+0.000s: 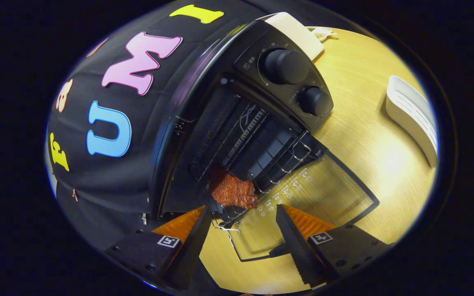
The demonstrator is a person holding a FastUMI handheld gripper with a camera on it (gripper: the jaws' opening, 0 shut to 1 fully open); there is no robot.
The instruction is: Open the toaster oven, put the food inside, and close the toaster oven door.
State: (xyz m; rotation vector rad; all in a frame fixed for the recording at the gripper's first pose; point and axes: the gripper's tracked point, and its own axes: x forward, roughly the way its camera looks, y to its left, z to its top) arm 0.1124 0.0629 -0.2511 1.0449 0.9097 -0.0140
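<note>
Currently: toaster oven (261, 102) on bench (364, 123), door (303, 205) lay open; food (233, 191) sat on the rack's front edge. Gripper (243, 230) stood apart, empty, just short of food. Remaining, apparently: closing the door.

**Little legible print**

The toaster oven (237, 123) has a ring of numbers round its upper knob (285, 65); "60" and "90" can just be made out, the rest too small. White print on the open glass door (303, 193) is unreadable. Each finger (298, 242) of the hand-held gripper (243, 242), spread apart, bears a square black-and-white marker (168, 241).
</note>
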